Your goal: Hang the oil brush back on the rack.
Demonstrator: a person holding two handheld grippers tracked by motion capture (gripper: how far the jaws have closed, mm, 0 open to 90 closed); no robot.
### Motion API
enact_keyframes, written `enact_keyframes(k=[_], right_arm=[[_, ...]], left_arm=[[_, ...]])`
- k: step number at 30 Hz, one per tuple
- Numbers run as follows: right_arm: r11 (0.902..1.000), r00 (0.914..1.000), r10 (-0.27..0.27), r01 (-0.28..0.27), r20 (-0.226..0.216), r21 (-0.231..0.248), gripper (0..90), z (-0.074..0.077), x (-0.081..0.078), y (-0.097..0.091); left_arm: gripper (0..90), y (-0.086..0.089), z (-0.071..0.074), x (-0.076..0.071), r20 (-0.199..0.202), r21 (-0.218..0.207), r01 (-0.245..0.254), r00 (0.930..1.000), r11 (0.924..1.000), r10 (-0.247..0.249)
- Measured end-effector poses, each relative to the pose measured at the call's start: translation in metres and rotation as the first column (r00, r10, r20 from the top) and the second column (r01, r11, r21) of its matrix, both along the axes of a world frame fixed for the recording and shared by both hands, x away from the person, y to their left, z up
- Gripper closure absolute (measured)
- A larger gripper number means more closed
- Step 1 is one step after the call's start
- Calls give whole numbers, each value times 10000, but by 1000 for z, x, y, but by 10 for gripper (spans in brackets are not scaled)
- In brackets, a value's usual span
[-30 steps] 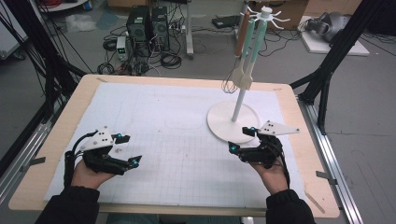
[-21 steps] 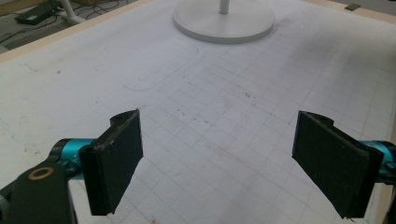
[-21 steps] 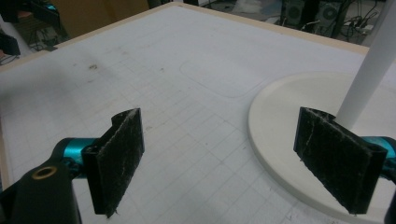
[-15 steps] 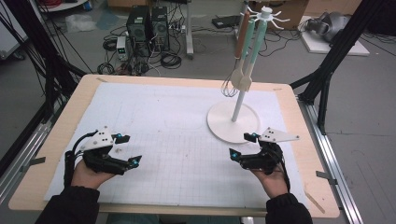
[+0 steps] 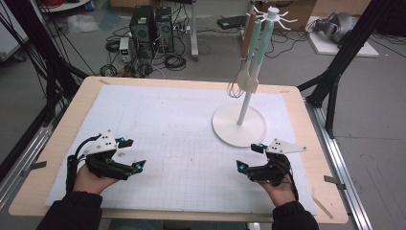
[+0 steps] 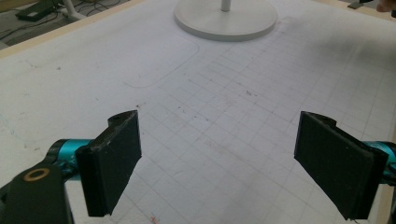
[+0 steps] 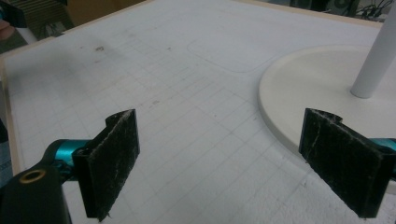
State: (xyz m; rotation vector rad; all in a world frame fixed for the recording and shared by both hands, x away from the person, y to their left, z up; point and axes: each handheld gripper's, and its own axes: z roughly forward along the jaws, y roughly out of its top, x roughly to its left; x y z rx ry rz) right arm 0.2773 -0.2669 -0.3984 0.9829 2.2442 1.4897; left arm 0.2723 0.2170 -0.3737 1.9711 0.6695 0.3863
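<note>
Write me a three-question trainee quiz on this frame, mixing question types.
1. True or false: the right claw grips a utensil.
2. What stands nearest the right claw? A) white rack base B) computer tower C) cardboard box
3. Fill in: a whisk and spatulas hang from the ___ of the rack.

Key:
1. False; its jaws stand open over the gridded mat with nothing between them, and they have just been opening. The left claw is open and empty too.
2. A.
3. Top hooks.
</note>
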Motion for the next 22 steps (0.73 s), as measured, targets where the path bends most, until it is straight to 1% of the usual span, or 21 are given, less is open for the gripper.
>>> enact_keyframes(k=[4, 5, 8, 9, 14, 18, 22], right_arm=[[10000, 10000, 10, -10, 49, -18, 111, -2, -2, -1], [10000, 10000, 30, -30, -43, -6, 110, -3, -4, -1], [9999, 10000, 69, -69, 7, -156, 110, -5, -5, -2], [9999, 10000, 76, -77, -47, -140, 110, -5, -6, -2], [9997, 9999, 127, -127, 0, -202, 110, -5, -7, 0], [9994, 9998, 214, -214, -6, -267, 110, -7, -7, 3], [9992, 9996, 259, -257, 68, -319, 111, -7, -7, 5]], left_arm=[[148, 0, -1, 0, -58, 64, 38, 10000, 10000, -37], [147, 0, -1, 0, -74, 47, 28, 10000, 10000, -27], [147, 0, -2, 0, -96, 76, 11, 10000, 10000, -10], [147, -1, -3, 0, -116, 68, 27, 9999, 10000, -26], [147, -1, -3, 0, -81, 141, 74, 9999, 9999, -73], [147, -1, -3, 0, -109, 58, 8, 9999, 10000, -7], [147, -2, -4, 0, -119, 63, 63, 9999, 10000, -62]])
